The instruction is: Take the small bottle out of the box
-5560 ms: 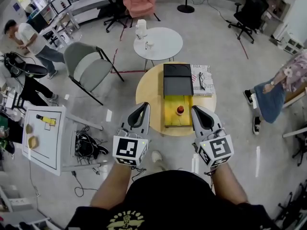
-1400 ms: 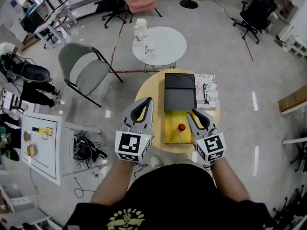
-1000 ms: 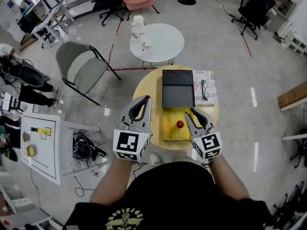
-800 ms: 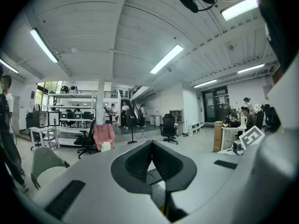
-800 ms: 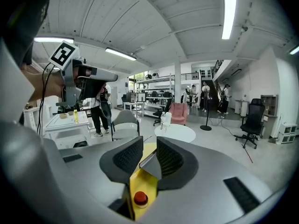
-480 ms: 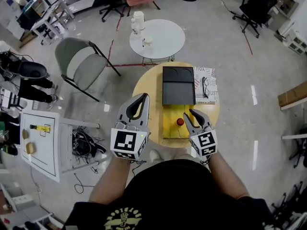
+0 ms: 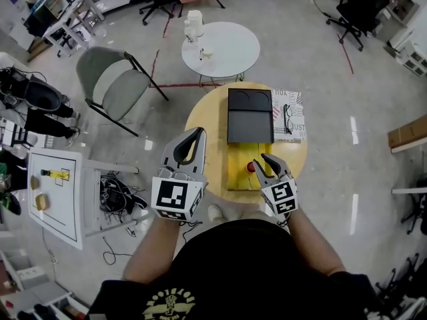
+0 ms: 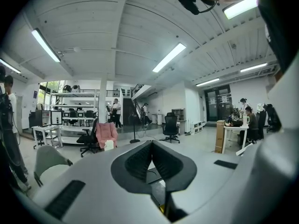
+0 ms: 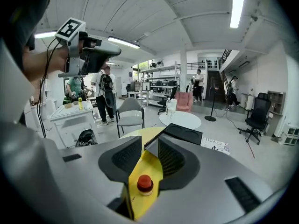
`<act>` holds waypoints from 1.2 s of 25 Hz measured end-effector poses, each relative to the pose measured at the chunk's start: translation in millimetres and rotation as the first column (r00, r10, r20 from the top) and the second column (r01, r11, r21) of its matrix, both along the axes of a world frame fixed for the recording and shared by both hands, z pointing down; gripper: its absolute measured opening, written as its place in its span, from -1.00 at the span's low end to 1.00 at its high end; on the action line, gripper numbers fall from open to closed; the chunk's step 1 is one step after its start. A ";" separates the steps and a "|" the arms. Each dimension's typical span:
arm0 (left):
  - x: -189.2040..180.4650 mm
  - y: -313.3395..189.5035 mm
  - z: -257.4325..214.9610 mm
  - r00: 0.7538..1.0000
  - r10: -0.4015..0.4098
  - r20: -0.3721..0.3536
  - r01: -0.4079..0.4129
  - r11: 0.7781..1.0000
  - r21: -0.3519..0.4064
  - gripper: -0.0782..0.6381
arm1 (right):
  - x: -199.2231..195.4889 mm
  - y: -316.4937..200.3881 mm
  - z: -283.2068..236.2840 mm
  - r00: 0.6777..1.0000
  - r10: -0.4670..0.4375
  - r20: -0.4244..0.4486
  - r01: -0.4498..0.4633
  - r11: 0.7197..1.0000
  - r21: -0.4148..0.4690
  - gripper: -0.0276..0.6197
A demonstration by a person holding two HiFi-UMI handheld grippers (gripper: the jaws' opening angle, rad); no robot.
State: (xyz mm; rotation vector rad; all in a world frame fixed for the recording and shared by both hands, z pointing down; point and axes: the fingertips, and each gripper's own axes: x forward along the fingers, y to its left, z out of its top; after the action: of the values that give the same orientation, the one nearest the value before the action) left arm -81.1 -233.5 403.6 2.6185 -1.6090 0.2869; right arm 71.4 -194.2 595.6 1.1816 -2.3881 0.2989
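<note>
Right gripper (image 9: pixel 149 149): has drawn up to the open box (image 7: pixel 235 179) from 5 o'clock; fingers opening, small bottle (image 9: pixel 145 184) in line between them, untouched, so the grasp looks next. Bottle not yet out of the box. Left gripper (image 8: pixel 151 157): fingers together, empty, at the box's 9 o'clock by the counter (image 7: pixel 208 129) edge.

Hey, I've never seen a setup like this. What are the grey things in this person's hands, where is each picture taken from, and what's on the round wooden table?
The grey things are hand-held grippers, like tongs with cameras on them. One picture looks down from a camera on the person's head. The other two look along each gripper's jaws. On the round table sits an open yellow box with a black lid and a small red-capped bottle inside. The left gripper is shut and empty. The right gripper is opening its jaws; the bottle shows between them, not gripped.
</note>
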 end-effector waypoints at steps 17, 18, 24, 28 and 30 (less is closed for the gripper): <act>-22.8 2.2 9.9 0.999 -0.044 0.022 0.045 0.999 -0.028 -0.74 | -6.2 9.3 65.3 0.998 -0.048 -0.052 0.041 0.992 -0.119 -0.46; -23.9 2.5 10.5 0.999 -0.047 0.023 0.048 0.998 -0.028 -0.74 | -6.0 9.5 68.8 0.997 -0.050 -0.055 0.043 0.991 -0.125 -0.46; -27.4 3.0 11.2 0.998 -0.058 0.028 0.059 0.998 -0.031 -0.74 | -6.5 9.8 88.4 0.995 -0.071 -0.074 0.059 0.986 -0.155 -0.45; -26.0 3.1 12.4 0.998 -0.056 0.030 0.057 0.998 -0.032 -0.74 | -6.2 9.8 102.3 0.993 -0.080 -0.090 0.063 0.982 -0.177 -0.44; -24.4 2.8 12.7 0.998 -0.053 0.031 0.054 0.998 -0.036 -0.74 | -4.7 9.7 107.5 0.992 -0.081 -0.096 0.062 0.980 -0.187 -0.43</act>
State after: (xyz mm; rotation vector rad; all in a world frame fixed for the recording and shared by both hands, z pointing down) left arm -105.5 -230.7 416.3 2.5521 -1.6639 0.3512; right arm 66.8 -184.5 703.0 1.0009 -2.2534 0.4144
